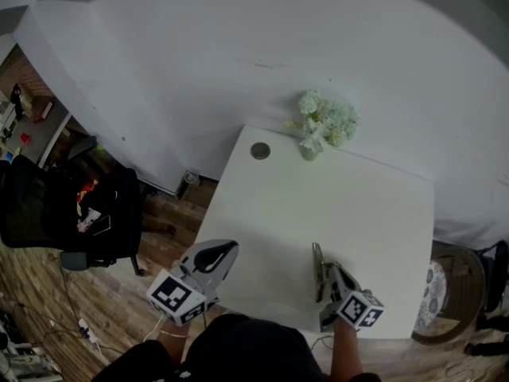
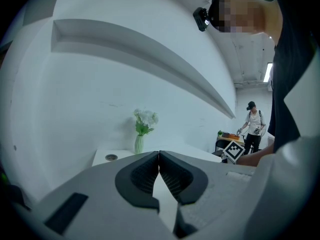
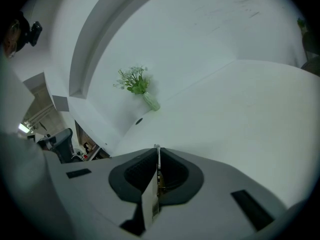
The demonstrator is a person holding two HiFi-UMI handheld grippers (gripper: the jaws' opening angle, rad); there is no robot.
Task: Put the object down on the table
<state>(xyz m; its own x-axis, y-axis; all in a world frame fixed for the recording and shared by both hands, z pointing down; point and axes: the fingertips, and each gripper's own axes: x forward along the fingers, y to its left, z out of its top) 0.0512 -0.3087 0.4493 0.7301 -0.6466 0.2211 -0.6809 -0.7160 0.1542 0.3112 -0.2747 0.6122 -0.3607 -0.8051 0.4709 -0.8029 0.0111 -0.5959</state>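
Office, by the black swivel chair (image 1: pixel 48 213) beside a white table (image 1: pixel 358 213)

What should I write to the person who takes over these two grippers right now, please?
Left gripper: jaws together, empty, at the near left edge of the table.
Right gripper: shut on a thin flat object, held on edge over the near part of the table.
Done: the object is over the table; whether it touches the top cannot be seen.
Left: probably lower it onto the table, open the jaws and draw back. The flower vase stands at the far edge, well away.
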